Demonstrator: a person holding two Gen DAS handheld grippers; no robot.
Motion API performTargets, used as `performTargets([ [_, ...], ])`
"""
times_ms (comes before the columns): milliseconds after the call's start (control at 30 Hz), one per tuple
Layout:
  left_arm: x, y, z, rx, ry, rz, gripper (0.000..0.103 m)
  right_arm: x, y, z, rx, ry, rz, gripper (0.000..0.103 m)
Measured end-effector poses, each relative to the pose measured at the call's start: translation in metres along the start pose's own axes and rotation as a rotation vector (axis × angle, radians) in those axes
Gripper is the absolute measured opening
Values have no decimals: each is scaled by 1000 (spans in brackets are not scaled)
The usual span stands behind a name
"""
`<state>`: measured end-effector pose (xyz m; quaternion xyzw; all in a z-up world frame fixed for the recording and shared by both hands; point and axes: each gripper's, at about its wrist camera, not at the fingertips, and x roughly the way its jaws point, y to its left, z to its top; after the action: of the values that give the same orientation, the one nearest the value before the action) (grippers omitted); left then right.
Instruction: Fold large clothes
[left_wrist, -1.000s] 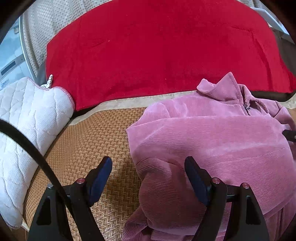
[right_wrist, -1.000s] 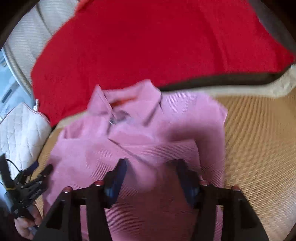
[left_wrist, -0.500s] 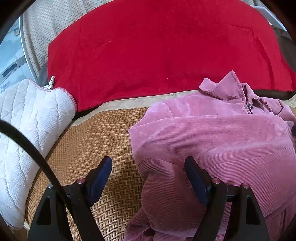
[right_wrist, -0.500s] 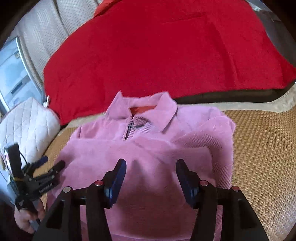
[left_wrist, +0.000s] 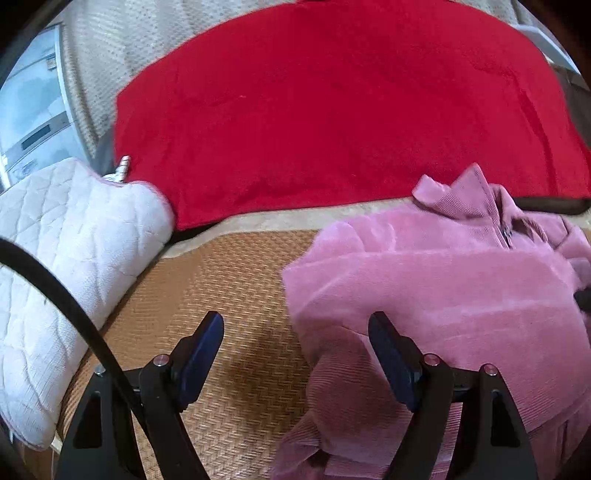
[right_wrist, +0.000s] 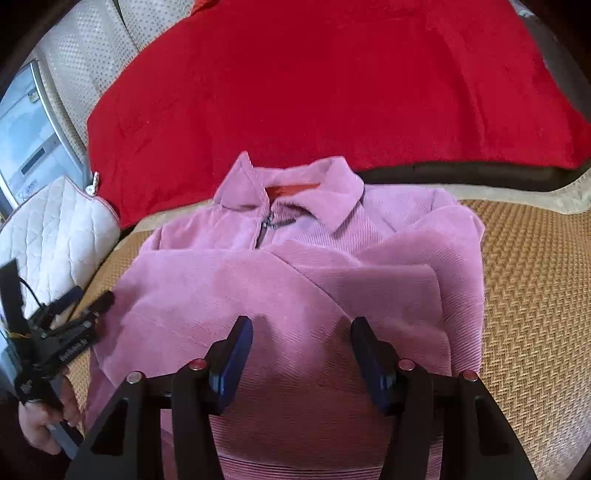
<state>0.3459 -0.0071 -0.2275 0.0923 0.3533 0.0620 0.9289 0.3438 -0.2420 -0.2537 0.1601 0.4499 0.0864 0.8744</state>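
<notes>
**Pink jacket folded on woven mat; both grippers empty**

Pink corduroy jacket lies on the woven straw mat, collar toward the red blanket, zip closed at the neck. Both sleeves are folded across the chest; the right-side sleeve panel overlaps the front.

Right gripper hangs over the lower middle of the jacket, jaws moderately apart, nothing between the pads; the fabric lies below them and contact cannot be told. Left gripper stands with jaws wide, empty, straddling the jacket's left edge: one finger over bare mat, the other over the fabric. In the right wrist view the left gripper shows at the jacket's left edge, held by a hand.

Surroundings: white quilted cushion at the left on the mat edge, near the jacket but apart from it. A black cable crosses in front of the cushion in the left wrist view. Red blanket runs along the far side, just beyond the collar, over a beige mat border. Perforated beige upholstery rises behind it.

Open room: bare mat to the jacket's right, wide; a narrower strip between jacket and cushion.
</notes>
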Motion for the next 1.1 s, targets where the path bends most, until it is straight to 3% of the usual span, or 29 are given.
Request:
performTargets([
  [267,-24,43,9,-136,-57,66,81,3,-1,0,20,13,1,59],
  [600,-41,71,7,-218,-90,112,81,5,0,-3,12,8,-9,59],
  [1100,-48,73,5,-228,-86,119,81,6,-1,-3,10,9,-8,59],
])
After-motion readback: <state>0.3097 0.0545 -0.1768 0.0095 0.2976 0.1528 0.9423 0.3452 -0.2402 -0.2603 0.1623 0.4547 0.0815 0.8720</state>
